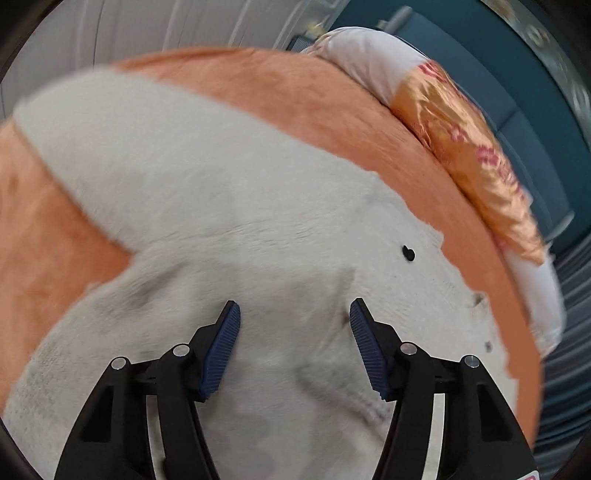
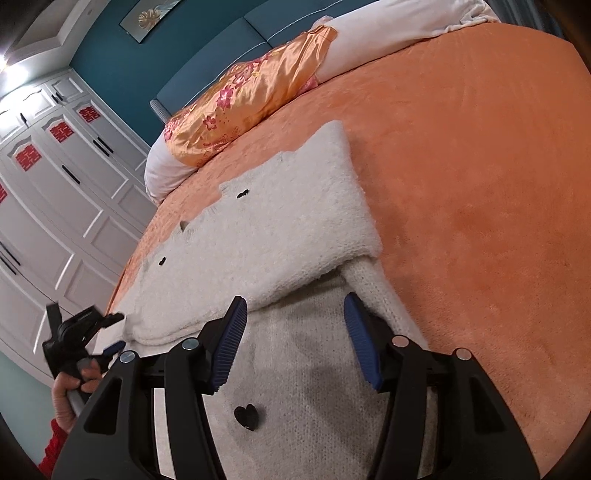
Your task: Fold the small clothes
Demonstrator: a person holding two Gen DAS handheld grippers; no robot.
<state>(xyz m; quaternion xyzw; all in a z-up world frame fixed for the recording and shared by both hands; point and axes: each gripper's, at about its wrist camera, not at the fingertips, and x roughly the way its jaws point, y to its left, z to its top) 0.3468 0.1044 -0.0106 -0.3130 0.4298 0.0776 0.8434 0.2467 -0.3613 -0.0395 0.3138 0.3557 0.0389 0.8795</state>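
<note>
Right view: folded sweater [image 2: 295,229], wardrobe [image 2: 55,177]; left view: sweater blurred.

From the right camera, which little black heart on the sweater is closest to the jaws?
The heart on the flat sweater panel, just below the right gripper. The other hearts sit farther up on the folded-over part.

We see broad bare orange blanket [image 2: 461,184] to the right of the white sweater [image 2: 295,229], open for a gripper to pass. Toward the headboard, the satin pillow [image 2: 251,99] and white pillow [image 2: 399,22] line the bed's edge. On the sweater's left edge the left gripper [image 2: 110,332] blocks that side.
</note>
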